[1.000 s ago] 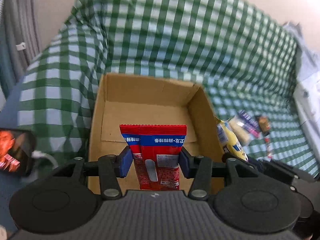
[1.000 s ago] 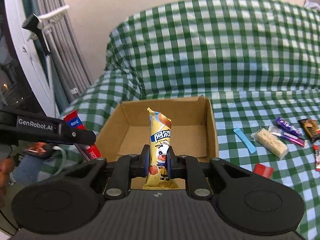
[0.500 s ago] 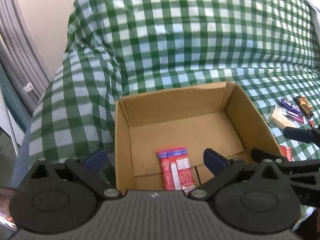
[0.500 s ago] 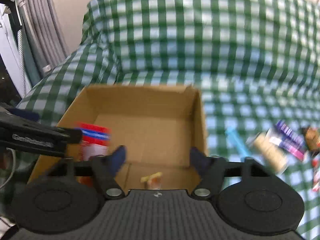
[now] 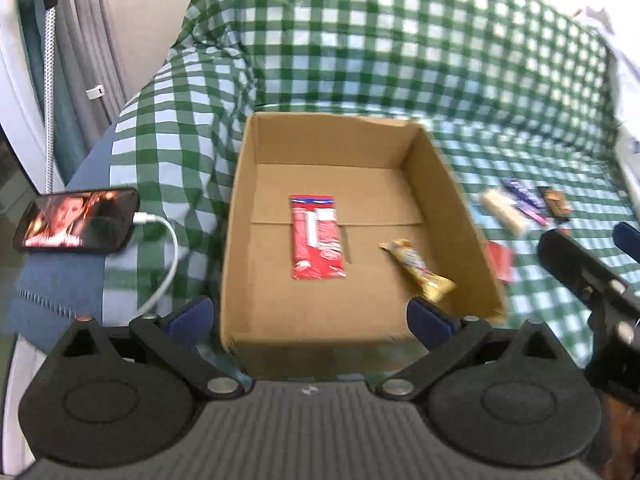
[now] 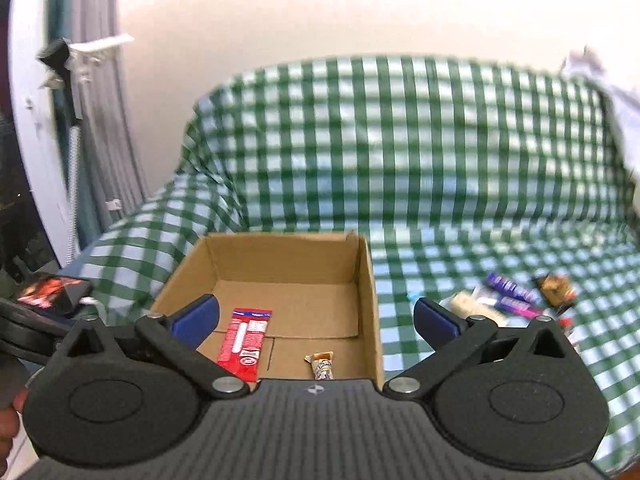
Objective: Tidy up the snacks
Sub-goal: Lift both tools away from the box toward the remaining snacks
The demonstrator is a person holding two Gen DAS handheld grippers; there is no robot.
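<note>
While the left tongs (image 5: pixel 310 316) hang spread and empty over the near wall of the cardboard box (image 5: pixel 248 208), the left wrist view shows a red packet (image 5: pixel 317 237) flat on the box floor, long axis running near-to-far. Beside it, a yellow snack bar (image 5: pixel 418 270) lies slantwise toward the box's near right corner.

From the right wrist view, the right tongs (image 6: pixel 316 316) also gape, holding nothing, level above the box's near edge. Loose snacks (image 6: pixel 508 300) lie on the checkered sofa cover (image 6: pixel 400 152), right of the box.
</note>
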